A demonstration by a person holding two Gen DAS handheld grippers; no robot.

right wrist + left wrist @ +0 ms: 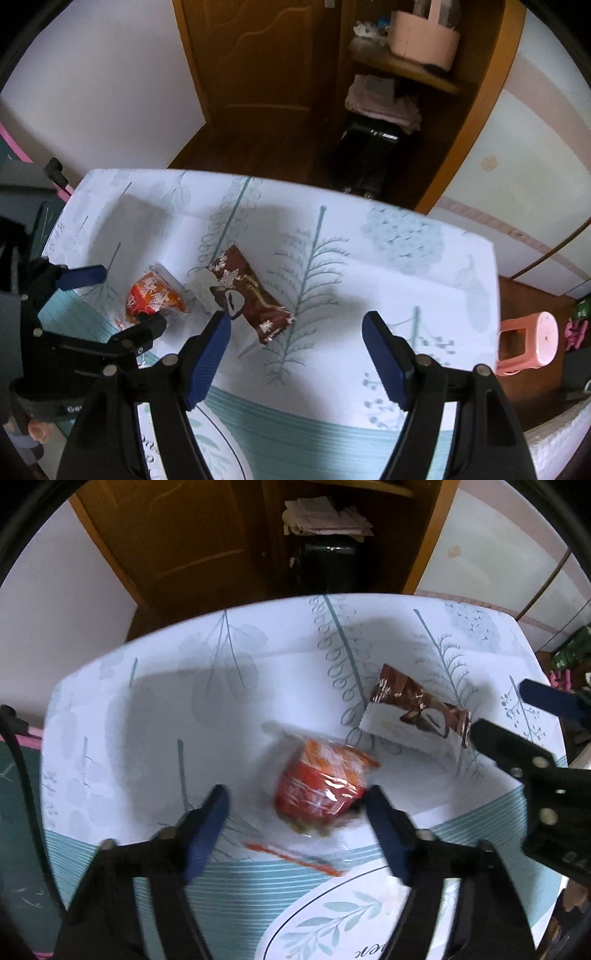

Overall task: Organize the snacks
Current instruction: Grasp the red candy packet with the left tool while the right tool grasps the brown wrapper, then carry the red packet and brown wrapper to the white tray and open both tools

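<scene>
White cloth with teal leaf prints covers the table [388, 258], and I see bare room along its far edge and toward its right edge. My left gripper [295, 808] is spread wide around the orange-red snack packet [321, 786], its right finger at the wrapper, though blur keeps me from judging contact. My right gripper [295, 332] hangs wide open and empty, its left finger just beside the brown chocolate bar wrapper [247, 291]. Both snacks lie mid-table, near each other. A pink plastic stool [528, 343] stands off the right edge; a wooden cabinet [258, 74] stands beyond the far edge. The packet's print is smeared.
</scene>
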